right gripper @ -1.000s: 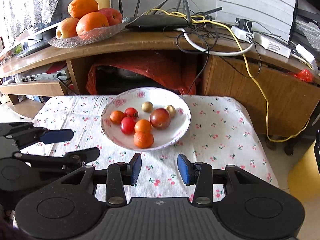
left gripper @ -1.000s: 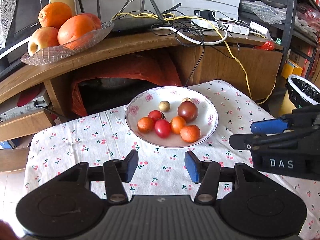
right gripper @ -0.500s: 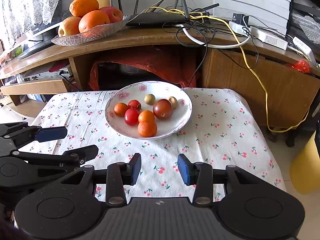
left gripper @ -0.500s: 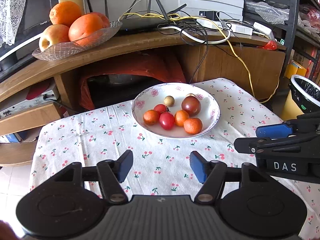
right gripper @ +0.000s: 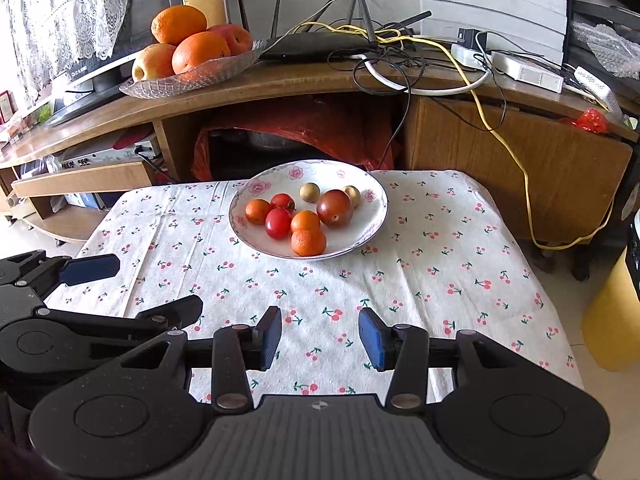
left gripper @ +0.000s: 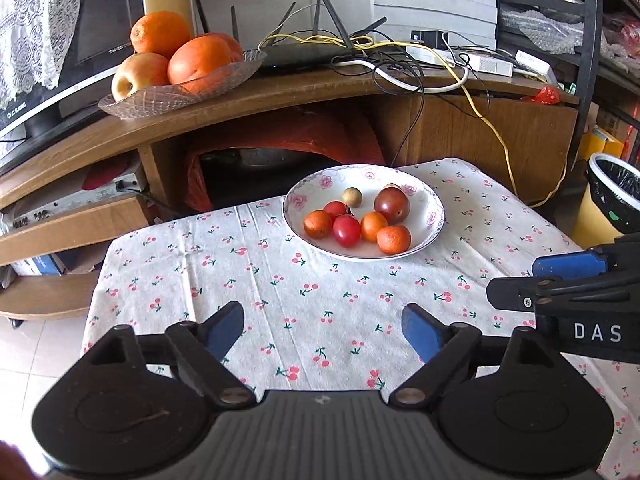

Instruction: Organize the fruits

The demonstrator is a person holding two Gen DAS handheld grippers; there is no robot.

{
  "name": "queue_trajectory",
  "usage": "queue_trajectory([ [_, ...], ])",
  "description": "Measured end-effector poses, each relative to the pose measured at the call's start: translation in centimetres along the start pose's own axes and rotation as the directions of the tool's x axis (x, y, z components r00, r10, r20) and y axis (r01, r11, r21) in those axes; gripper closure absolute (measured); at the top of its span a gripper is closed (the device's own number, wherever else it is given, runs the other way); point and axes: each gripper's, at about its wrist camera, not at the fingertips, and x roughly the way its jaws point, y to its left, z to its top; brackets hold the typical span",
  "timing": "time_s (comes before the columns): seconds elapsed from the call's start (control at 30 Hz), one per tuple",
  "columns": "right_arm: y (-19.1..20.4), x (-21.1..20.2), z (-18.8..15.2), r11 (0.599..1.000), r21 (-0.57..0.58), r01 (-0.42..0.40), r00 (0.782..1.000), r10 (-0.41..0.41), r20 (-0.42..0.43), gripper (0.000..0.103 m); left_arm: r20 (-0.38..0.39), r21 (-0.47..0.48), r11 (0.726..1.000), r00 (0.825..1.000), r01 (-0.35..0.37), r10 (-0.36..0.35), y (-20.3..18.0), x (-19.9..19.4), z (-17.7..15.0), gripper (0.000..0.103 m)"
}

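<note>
Small fruits in a floral bowl (left gripper: 434, 216) on the tabletop (left gripper: 280, 300).
Left hand-held gripper (left gripper: 322, 330) and right hand-held gripper (right gripper: 319, 336) both released, empty, near the bowl, not touching it.

From my left camera the second brown fruit (left gripper: 393, 186) hides behind the dark plum (left gripper: 392, 205); only its top peeks over. The right gripper (left gripper: 560, 280) is cut off by the frame edge, so I see just its fingers. The bin (left gripper: 612, 196) is clipped too. On my right camera the left gripper (right gripper: 116, 284) runs off the edge. The apple at the back of the glass dish (right gripper: 188, 80) is mostly hidden by oranges (right gripper: 200, 54).
</note>
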Motion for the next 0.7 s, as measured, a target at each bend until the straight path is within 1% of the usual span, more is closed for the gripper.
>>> queue_trajectory([
  [0.17,0.2,-0.7,-0.6,1.0,0.01,-0.002,1.0,0.002,0.0,0.064,0.003,-0.011,1.0,1.0,-0.022,0.022,0.0,-0.8,-0.5,0.001],
  [0.3,0.4,-1.4,-1.3,1.0,0.011,0.0,1.0,0.001,-0.008,0.064,0.002,-0.021,0.999,1.0,-0.031,0.031,-0.1,-1.4,-1.0,0.0],
  [0.47,0.5,-2.3,-2.1,1.0,0.018,0.0,1.0,0.0,-0.008,0.064,0.008,-0.022,0.998,0.998,-0.064,0.064,-0.5,-2.5,-1.6,0.0],
  [0.7,0.6,-3.5,-2.9,1.0,0.029,0.001,1.0,-0.001,-0.008,0.063,-0.013,-0.055,0.997,0.999,-0.051,0.05,-0.5,-3.4,-2.3,0.0],
])
